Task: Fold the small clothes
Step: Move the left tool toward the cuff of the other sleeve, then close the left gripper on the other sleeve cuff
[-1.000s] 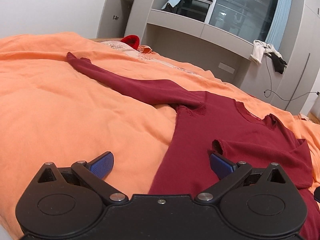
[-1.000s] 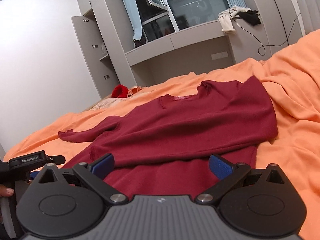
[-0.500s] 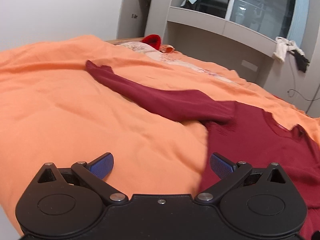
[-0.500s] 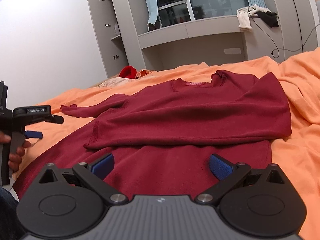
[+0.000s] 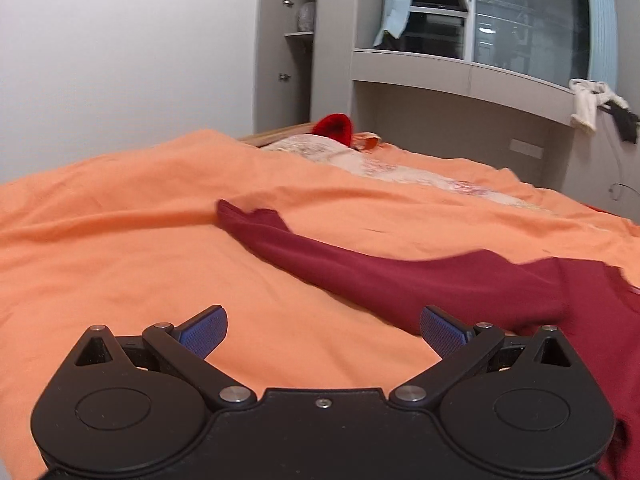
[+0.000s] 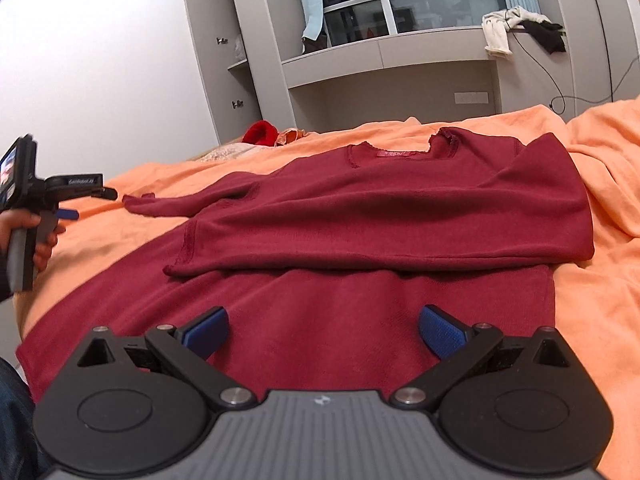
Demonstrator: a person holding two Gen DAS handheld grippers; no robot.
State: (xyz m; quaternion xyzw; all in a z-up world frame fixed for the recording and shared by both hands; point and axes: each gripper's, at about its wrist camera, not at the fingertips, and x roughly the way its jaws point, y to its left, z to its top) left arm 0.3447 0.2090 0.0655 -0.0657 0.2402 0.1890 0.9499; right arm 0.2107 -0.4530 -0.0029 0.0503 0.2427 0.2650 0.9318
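Note:
A dark red long-sleeved top lies on the orange bedspread. Its right sleeve is folded across the chest; its left sleeve stretches out flat to the left, cuff farthest away. My left gripper is open and empty, low over the bedspread just short of that sleeve. It also shows in the right wrist view, near the cuff. My right gripper is open and empty over the top's lower hem.
A bright red item and a pale patterned cloth lie at the bed's far end. Grey shelving and a window ledge stand behind, with white and black clothes draped on it. The bedspread is rumpled at right.
My left gripper has swung left, away from the top's body toward the outstretched sleeve. My right gripper has drawn back a little over the hem. The top has not moved.

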